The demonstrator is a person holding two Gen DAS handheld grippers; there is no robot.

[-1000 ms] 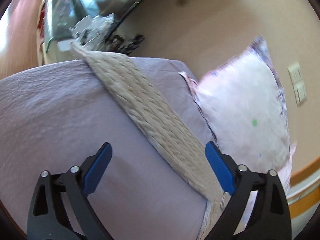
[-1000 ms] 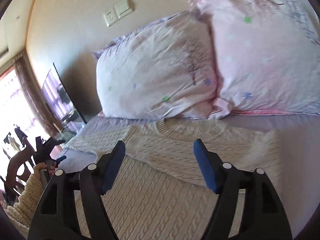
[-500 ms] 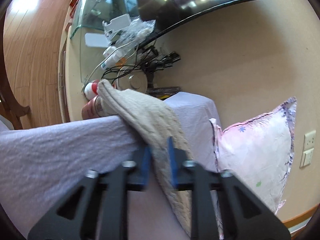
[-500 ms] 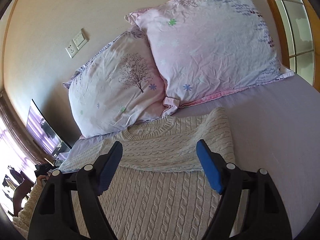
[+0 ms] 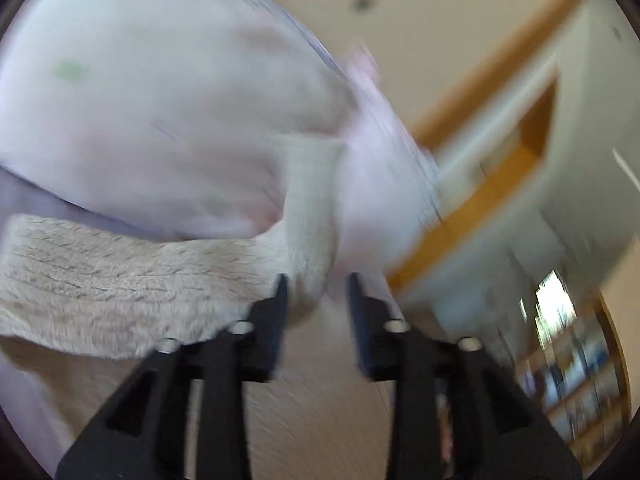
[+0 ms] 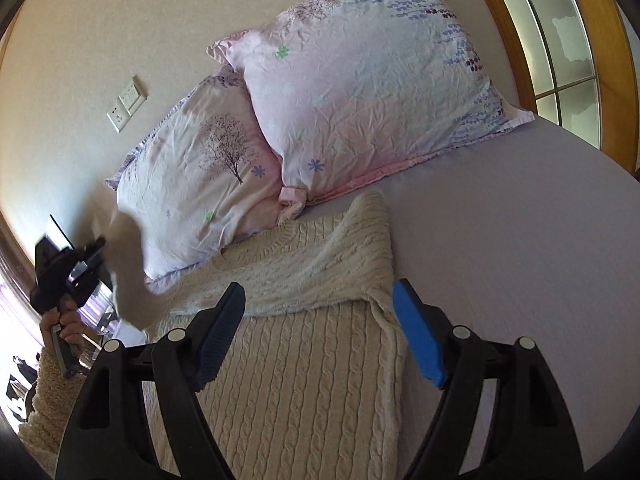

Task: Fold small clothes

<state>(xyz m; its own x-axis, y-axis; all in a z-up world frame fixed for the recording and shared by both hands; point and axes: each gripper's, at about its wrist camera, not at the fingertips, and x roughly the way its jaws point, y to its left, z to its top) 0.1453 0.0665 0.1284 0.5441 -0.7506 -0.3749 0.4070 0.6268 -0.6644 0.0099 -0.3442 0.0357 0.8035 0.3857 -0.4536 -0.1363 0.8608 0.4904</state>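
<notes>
Left gripper (image 5: 316, 292) has its black jaws pinched on the sleeve (image 5: 308, 216) of the cream cable-knit sweater (image 6: 296, 368), a narrow gap between them filled with knit, and the cuff stands up just ahead of the tips. Half a second ago that sleeve trailed over the bed corner toward the glass TV stand; now the camera has swung round, everything blurred, and the pale pink floral pillow (image 5: 152, 112) fills the space left of and beyond the fingers, with wooden trim and shelving off to the right. From the right wrist view the left gripper (image 6: 94, 254) shows far left, lifted, the sleeve hanging blurred from it over the pillow edge. Right gripper (image 6: 320, 328) hangs wide open, blue pads (image 6: 418, 336) holding nothing, hovering over the sweater's body, much as before. Between its fingers lies the folded right sleeve across the chest; the sweater's right edge runs just inside the right pad. Beyond that, bare lilac bedsheet (image 6: 520, 248) stretches out to the right, two pillows (image 6: 360, 80) ahead against the wall.
</notes>
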